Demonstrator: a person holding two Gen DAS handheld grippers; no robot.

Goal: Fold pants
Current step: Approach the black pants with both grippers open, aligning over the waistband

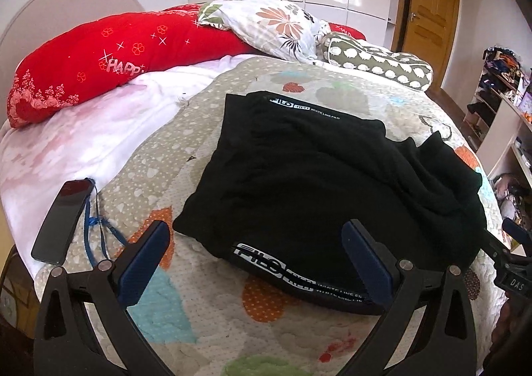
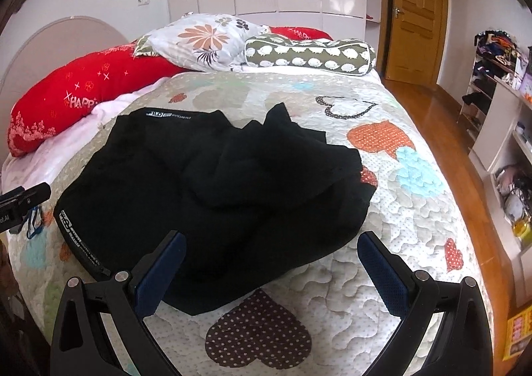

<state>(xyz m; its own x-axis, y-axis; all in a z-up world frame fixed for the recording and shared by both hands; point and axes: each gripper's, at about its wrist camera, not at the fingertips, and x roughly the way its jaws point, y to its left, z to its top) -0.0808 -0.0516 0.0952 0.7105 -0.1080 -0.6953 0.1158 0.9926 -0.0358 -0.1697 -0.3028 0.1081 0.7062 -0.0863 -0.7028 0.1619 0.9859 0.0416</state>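
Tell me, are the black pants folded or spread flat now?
Partly folded, not neatly. The black pants lie in a doubled bundle on the quilt, with loose fabric bunched on top. Both tools are open.

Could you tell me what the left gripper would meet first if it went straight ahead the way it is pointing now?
Most likely the black pants: the open left gripper points at their near edge with the white-lettered band, lying on the quilt. Depth is unclear, so it might brush the quilt first.

The left gripper (image 1: 256, 259) is black plastic with blue bumpy pads (image 1: 146, 263) and round silver screws (image 1: 105, 265). The right gripper (image 2: 271, 271) looks the same. A white "DAS" label (image 1: 513, 283) sits on its side.
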